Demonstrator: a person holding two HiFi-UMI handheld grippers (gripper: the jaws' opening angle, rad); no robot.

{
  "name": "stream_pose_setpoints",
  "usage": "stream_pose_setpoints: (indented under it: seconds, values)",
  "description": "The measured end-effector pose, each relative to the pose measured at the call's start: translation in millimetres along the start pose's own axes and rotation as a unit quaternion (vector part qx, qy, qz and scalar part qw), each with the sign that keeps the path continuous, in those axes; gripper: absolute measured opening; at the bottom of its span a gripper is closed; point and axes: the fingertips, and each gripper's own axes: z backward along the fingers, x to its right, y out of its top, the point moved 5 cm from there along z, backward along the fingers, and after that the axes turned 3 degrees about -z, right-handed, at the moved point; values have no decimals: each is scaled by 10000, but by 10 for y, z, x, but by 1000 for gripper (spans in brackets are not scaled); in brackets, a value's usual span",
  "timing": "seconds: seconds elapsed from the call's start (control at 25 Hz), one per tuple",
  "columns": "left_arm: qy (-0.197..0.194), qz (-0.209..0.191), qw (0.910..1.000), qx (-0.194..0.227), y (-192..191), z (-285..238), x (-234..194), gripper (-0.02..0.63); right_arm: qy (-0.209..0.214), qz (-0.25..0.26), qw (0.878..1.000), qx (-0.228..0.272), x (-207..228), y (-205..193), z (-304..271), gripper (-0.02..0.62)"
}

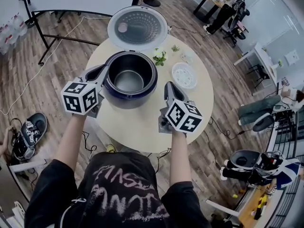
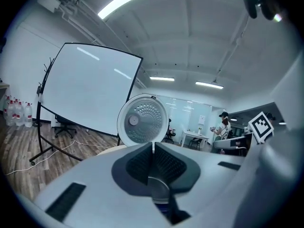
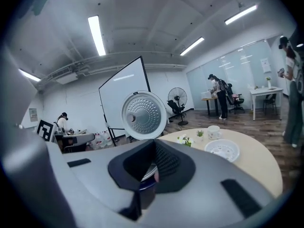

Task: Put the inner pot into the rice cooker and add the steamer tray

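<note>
The inner pot [image 1: 129,81] sits empty inside the rice cooker [image 1: 130,99], whose lid [image 1: 137,27] stands open, toward the table's [image 1: 142,127] far left edge. The white steamer tray [image 1: 184,75] lies empty near the right edge. The left gripper [image 1: 105,71], at the cooker's left rim, and the right gripper [image 1: 168,86], beside its right wall, are both clenched on nothing.
</note>
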Motion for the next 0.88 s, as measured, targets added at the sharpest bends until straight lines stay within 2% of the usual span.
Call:
stream_pose_setpoints:
  seconds: [0.28,0.6,0.88]
  values:
    - [-253,-47,9995,191,4,81,108,11,-298,94,9990,316,-1,-28,318,5]
    - [-404,-285,9980,391,58,69,284,11,-580,131,9946,850,123,20,623,5]
    - [-318,-734,9950,603,119,91,480,11,-789,405,9883,1237,246,62,895,5]
